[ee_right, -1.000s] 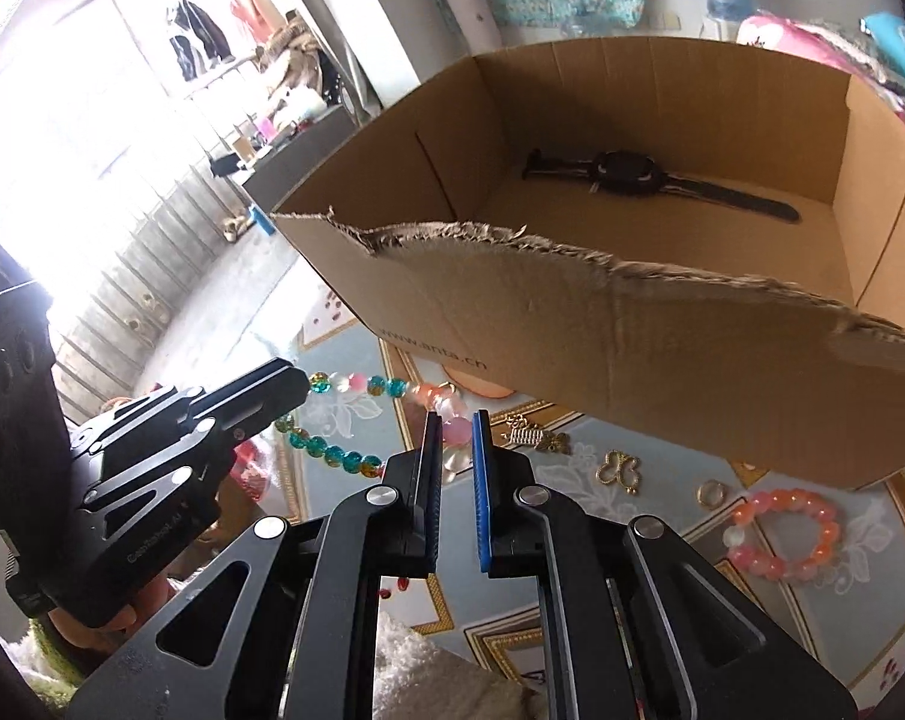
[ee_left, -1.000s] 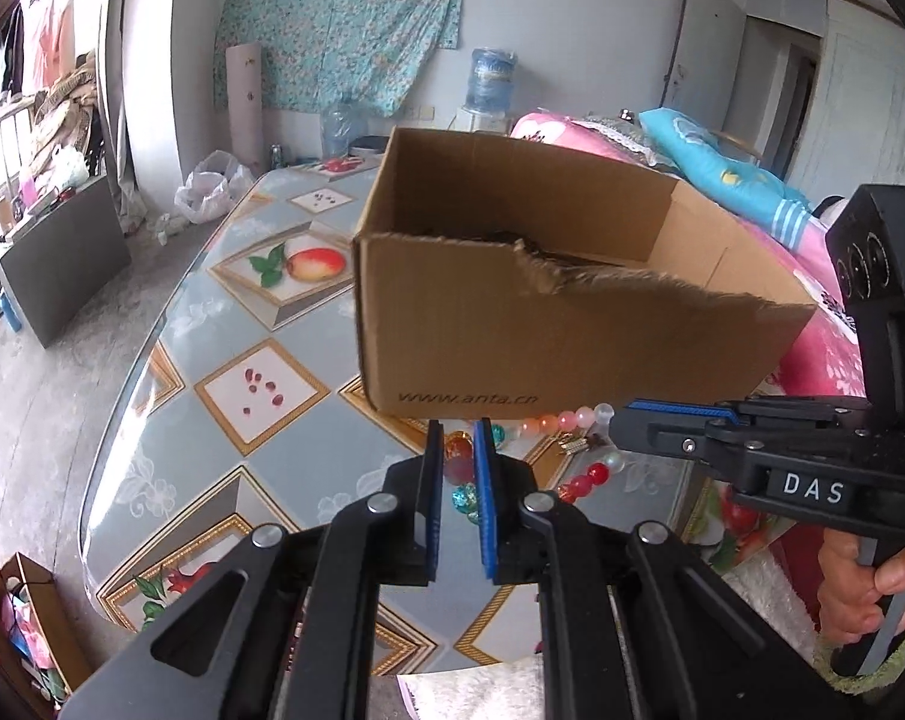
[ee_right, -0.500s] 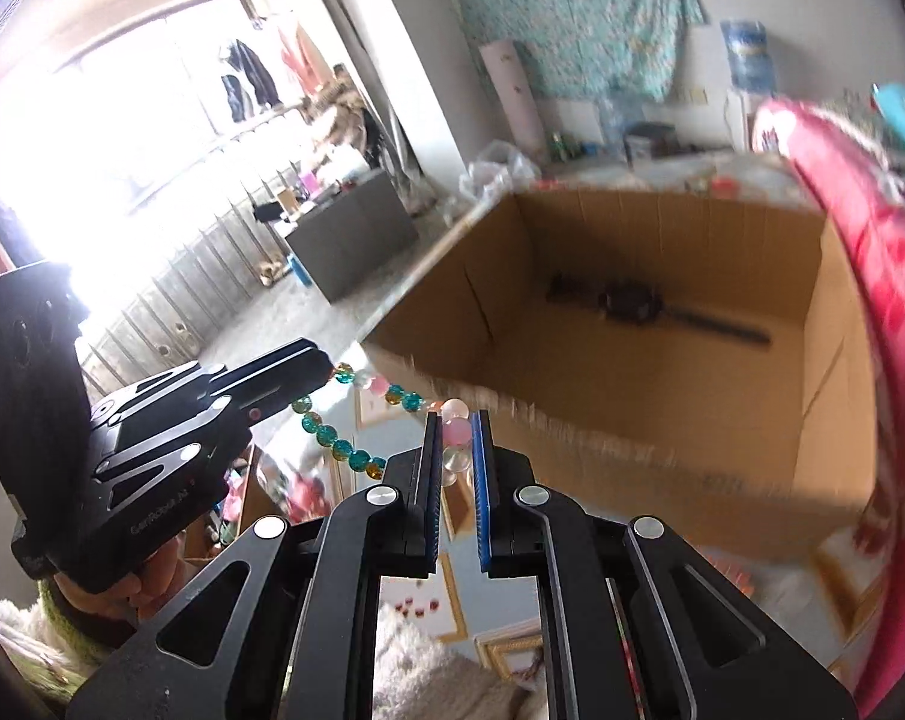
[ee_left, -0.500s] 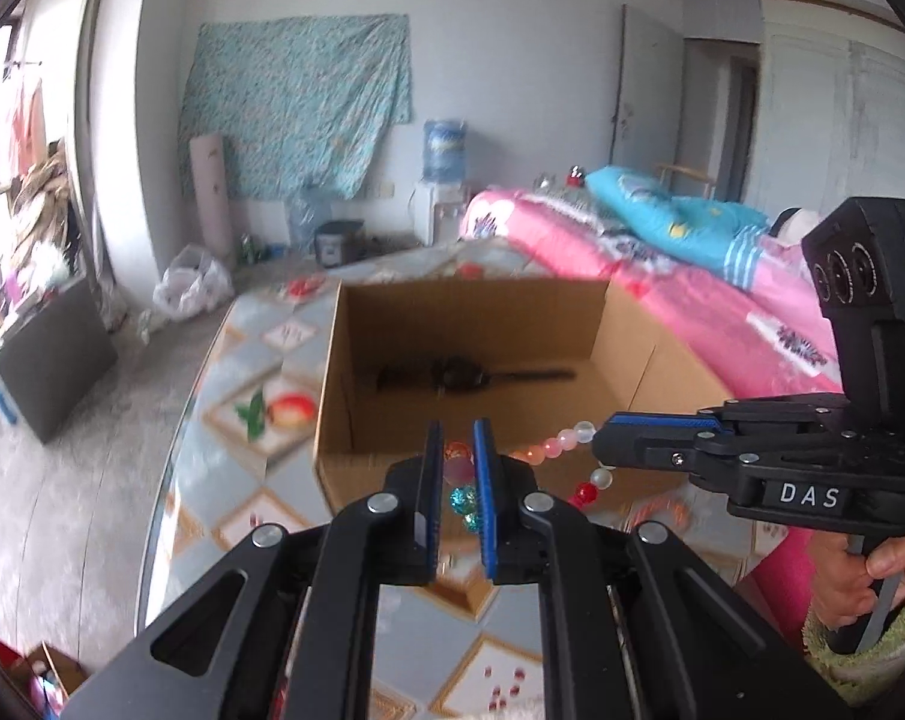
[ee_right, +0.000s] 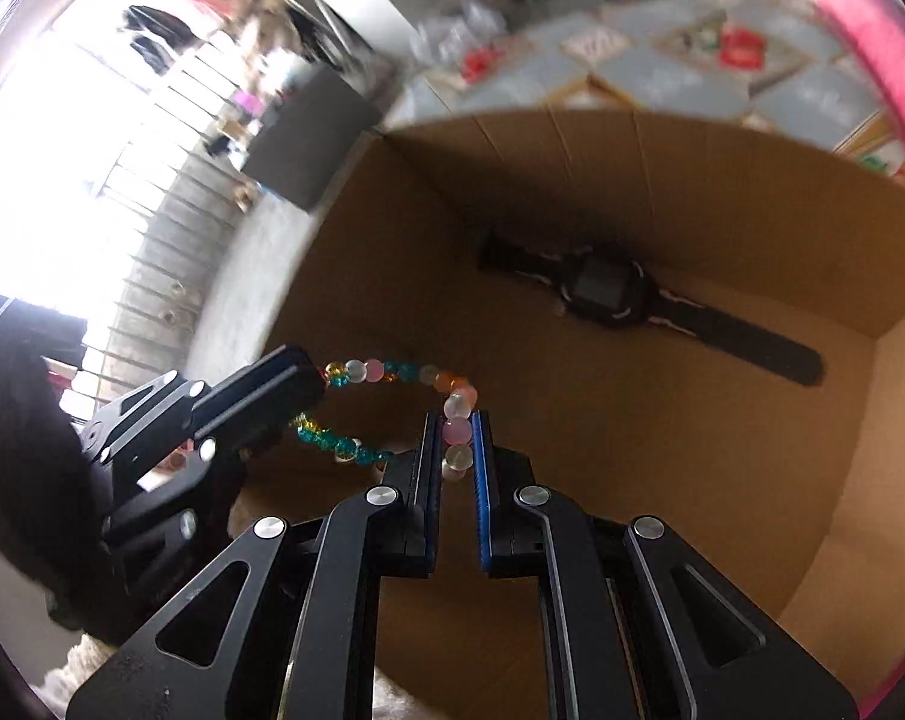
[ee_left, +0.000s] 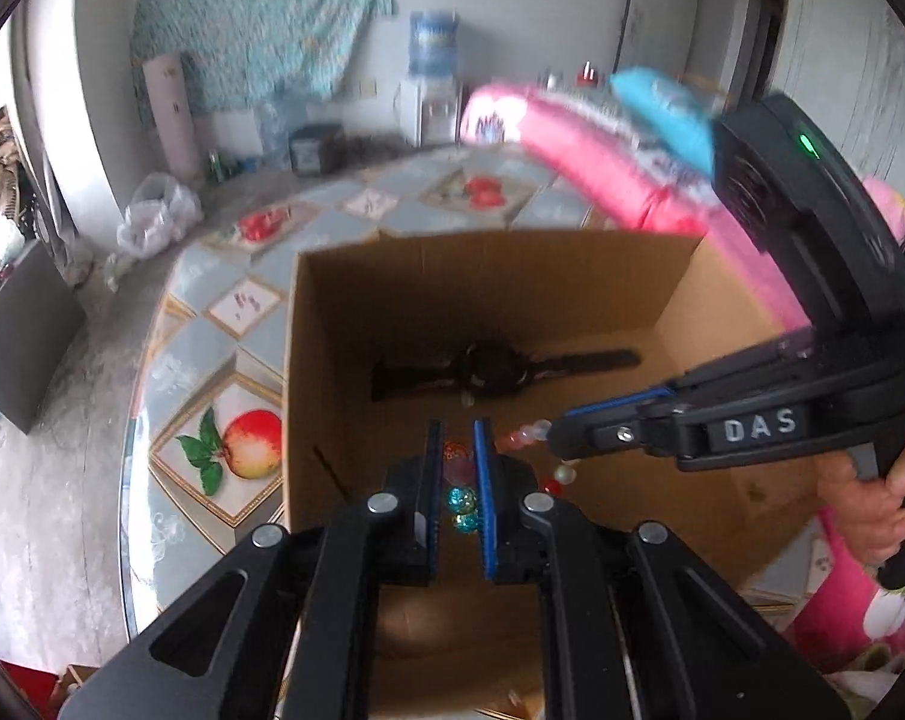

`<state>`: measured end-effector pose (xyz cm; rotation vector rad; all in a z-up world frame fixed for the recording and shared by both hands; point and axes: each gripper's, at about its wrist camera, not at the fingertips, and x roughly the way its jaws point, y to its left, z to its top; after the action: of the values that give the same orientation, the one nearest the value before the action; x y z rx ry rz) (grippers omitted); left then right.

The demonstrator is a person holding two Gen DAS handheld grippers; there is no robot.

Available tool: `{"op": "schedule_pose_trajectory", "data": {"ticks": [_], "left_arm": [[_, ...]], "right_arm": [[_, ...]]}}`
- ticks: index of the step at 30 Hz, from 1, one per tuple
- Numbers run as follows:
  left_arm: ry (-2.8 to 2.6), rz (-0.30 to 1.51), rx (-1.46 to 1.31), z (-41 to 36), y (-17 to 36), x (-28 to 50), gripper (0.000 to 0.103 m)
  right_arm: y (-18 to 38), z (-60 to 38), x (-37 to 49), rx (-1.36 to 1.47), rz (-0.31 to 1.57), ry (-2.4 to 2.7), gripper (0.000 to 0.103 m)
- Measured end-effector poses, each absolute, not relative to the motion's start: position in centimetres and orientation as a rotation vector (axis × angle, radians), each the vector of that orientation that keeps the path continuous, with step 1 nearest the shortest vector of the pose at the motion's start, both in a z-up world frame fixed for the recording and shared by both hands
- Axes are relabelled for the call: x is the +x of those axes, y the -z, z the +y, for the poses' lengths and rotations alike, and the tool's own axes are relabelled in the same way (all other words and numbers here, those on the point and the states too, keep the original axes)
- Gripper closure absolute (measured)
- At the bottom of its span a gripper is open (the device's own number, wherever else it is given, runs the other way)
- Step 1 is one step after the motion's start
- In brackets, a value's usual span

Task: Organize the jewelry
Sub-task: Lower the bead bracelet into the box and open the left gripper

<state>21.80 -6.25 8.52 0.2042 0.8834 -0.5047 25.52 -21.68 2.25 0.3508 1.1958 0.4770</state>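
Both claws, left claw (ee_left: 456, 468) and right claw (ee_right: 457, 450), pinching glossy round-beaded bracelet (ee_right: 392, 373), over brown cardboard box (ee_left: 392, 312), black watch (ee_right: 608, 291) inside

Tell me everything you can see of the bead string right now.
The bead string is a loop of round glassy beads: teal, pink, milky white, orange, amber and a red one. Both tools grip it: the left tool shut on teal and pink beads, the right tool shut on pink and white ones. It hangs slack between them, above the open box, clear of the watch lying on the floor inside.
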Motion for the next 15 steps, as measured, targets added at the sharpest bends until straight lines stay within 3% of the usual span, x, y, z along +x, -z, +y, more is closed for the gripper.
{"op": "schedule_pose_trajectory", "data": {"ticks": [5, 8, 15], "left_arm": [[0.491, 0.935, 0.279, -7.6, -7.2, 22.9, 0.093], [0.474, 0.947, 0.272, -7.6, -7.0, 23.2, 0.082], [0.449, 0.851, 0.194, -5.3, -9.1, 21.7, 0.08]], "right_arm": [[0.1, -20.2, 28.4, 0.353, 1.304, -0.476, 0.094], [1.3, -19.8, 29.0, 0.381, 1.333, -0.487, 0.092], [0.1, -20.8, 27.8, 0.44, 1.247, -0.517, 0.09]]}}
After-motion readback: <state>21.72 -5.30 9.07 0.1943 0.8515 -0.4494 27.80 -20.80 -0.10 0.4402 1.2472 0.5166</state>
